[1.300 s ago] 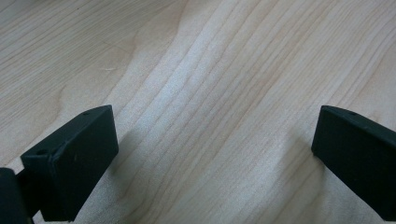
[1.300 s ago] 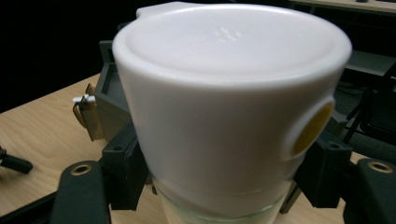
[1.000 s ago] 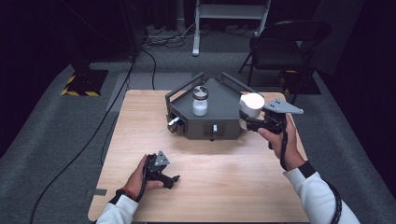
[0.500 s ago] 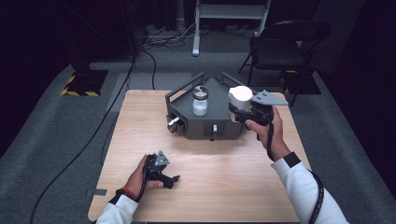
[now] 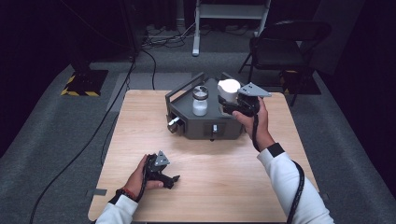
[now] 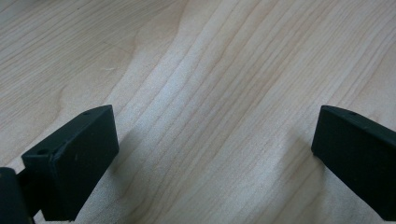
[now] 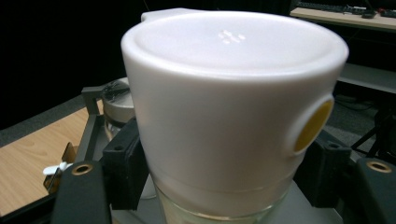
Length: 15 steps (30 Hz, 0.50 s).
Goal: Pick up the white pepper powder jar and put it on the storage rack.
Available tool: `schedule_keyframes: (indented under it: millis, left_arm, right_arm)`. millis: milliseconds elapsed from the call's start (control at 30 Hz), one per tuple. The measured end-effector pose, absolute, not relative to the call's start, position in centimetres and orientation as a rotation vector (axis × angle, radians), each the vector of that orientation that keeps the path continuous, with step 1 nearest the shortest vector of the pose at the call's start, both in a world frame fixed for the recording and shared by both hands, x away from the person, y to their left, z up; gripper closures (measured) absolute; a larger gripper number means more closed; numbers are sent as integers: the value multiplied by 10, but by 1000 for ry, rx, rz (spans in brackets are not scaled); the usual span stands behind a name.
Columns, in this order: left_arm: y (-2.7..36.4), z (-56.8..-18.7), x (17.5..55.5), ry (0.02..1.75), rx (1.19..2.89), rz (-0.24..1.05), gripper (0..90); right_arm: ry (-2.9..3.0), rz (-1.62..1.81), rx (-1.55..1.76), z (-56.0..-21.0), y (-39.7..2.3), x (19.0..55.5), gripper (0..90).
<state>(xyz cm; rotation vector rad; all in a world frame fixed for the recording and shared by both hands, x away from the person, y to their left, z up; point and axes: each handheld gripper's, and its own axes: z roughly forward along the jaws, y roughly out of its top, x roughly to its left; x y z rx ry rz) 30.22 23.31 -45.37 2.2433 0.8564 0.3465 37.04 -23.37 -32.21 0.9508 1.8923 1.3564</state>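
A glass container with a white lid [image 5: 229, 87] and a yellow button on its side [image 7: 310, 125] hangs over the right back corner of a dark grey fixture [image 5: 205, 125]. My right gripper [image 5: 227, 101] is shut on it, its jaws clamped on the container just under the lid [image 7: 224, 184]. A second jar with a metal lid [image 5: 200, 100] stands on the fixture's top, also seen behind the held container [image 7: 114, 100]. My left gripper [image 5: 172, 179] rests on the wooden table [image 5: 140, 121] near its front left, jaws wide open [image 6: 215, 154] with bare wood between them.
The fixture has a raised handle rail [image 5: 183, 86] at its back left and a knob [image 5: 173, 122] on its front left. A black chair [image 5: 280, 46] stands beyond the table's far right. Cables [image 5: 154, 60] run across the floor at the left.
My right gripper has carried the white-lidded container leftward, from off the fixture's right side to above its right back corner. The left gripper has stayed put.
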Motion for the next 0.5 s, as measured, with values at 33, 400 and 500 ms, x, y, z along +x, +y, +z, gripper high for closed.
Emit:
schedule_keyframes:
  millis: [33,400,500]
  left_arm:
    - [233,-454,302,856,2243,347,2]
    - [233,-454,302,856,2244,346,2]
    - [233,-454,302,856,2244,345,2]
  right_arm:
    - [1892,1354,948,-322,-232,372,295]
    - [1874,1330,994,-331,-223,386,295]
    - [1867,1324,1009,-334,-223,389,295]
